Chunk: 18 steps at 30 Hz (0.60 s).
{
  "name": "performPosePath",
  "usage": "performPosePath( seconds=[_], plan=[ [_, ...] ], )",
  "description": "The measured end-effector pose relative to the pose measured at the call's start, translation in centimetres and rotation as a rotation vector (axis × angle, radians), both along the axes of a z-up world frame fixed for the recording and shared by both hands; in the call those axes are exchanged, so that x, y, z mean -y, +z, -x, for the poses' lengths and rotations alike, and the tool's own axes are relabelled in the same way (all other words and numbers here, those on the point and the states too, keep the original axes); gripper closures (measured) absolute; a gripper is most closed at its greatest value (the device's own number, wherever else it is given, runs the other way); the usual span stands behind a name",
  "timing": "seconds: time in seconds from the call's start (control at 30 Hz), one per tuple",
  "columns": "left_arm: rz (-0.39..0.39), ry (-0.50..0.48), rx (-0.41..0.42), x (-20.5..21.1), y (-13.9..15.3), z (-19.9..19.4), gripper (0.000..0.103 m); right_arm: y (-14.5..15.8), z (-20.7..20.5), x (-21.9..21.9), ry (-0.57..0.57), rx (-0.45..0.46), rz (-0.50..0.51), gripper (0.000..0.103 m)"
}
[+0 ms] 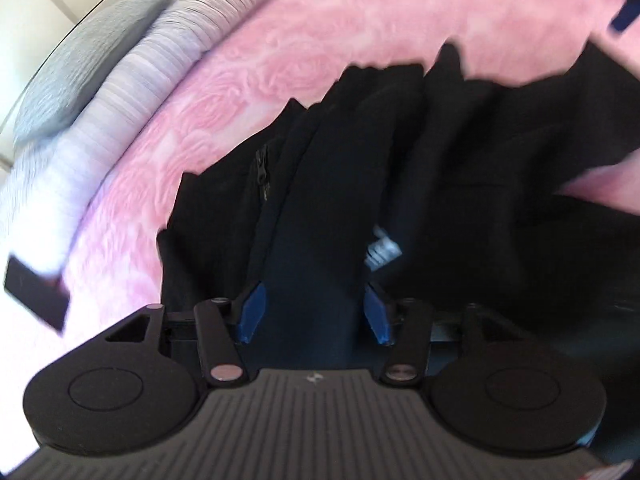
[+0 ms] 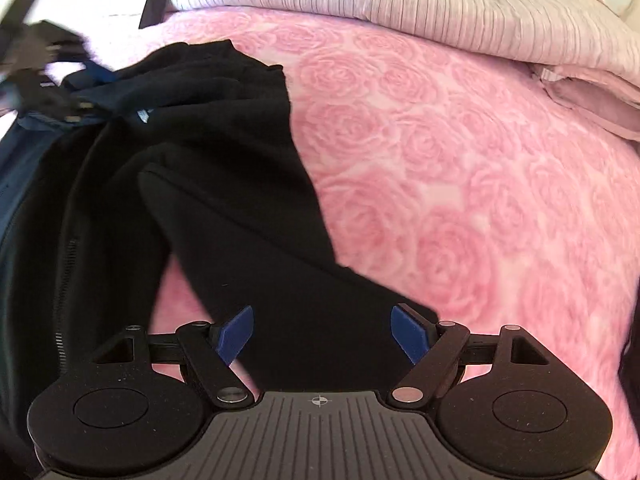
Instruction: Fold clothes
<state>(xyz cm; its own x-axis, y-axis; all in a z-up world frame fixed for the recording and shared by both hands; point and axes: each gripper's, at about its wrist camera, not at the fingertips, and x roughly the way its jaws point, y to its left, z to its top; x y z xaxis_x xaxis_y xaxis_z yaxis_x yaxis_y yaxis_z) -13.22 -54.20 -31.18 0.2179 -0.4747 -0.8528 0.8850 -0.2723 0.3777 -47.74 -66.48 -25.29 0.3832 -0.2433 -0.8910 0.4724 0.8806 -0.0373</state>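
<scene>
A black zip jacket (image 2: 224,128) is seen spread on a pink rose-patterned bed (image 2: 460,160). Its sleeve (image 2: 248,240) runs lengthwise into the right gripper (image 2: 322,334), jaws apart. The left gripper (image 1: 316,312), jaws likewise apart, is held over the jacket's body.

Left wrist view motion-blurred; black jacket (image 1: 400,168) cut off right; white label (image 1: 382,249) unreadable.
</scene>
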Motion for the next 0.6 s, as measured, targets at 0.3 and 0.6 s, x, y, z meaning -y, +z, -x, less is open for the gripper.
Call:
performPosePath(
  seconds=[0.3, 0.6],
  plan=[
    [0.248, 0.441, -0.090, -5.4, 10.7, -13.6, 0.100, -0.7, -2.9, 2.4, 0.026, 0.005, -0.066, 0.024],
    [0.254, 1.212, 0.259, -23.5, 15.8, -35.3, 0.064, 0.9, -8.0, 1.5, 0.050, 0.031, -0.035, 0.024]
  ],
)
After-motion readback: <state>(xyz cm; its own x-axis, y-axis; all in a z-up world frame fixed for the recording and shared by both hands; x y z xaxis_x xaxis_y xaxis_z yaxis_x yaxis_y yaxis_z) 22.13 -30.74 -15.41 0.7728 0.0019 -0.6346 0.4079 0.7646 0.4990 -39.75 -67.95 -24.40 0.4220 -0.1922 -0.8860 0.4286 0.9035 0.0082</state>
